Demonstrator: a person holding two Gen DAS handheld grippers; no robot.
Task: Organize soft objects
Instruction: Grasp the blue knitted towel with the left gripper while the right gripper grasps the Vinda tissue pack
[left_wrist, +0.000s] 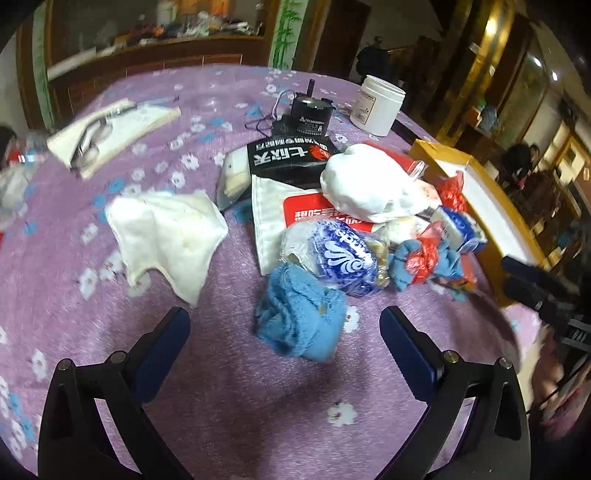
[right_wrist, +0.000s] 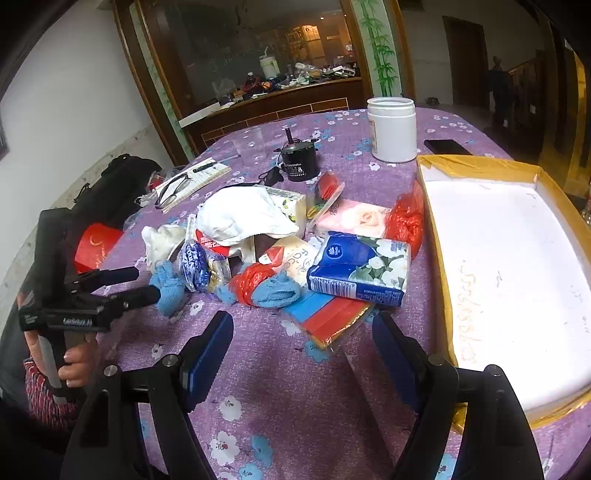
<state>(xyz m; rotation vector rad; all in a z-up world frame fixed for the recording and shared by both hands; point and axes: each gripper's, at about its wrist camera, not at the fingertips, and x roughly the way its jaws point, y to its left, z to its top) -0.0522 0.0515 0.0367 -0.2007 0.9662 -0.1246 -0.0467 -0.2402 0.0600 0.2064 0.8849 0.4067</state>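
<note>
I had both spread wide, empty — left hand-held gripper (left_wrist: 284, 332) around the blue towel (left_wrist: 301, 317), right hand-held gripper (right_wrist: 303, 343) low-centre.

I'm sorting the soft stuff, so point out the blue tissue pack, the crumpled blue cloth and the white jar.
blue tissue pack (right_wrist: 360, 269), right wrist view, on its floral face.
crumpled blue cloth (left_wrist: 299, 317), left wrist view, on its middle folds.
white jar (right_wrist: 393, 129), right wrist view, on its side wall.

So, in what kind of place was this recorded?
Probably a dining room in a home. A table under a purple flowered tablecloth holds household clutter such as a tissue pack, and behind it stands a wooden cabinet with a cluttered shelf.
</note>
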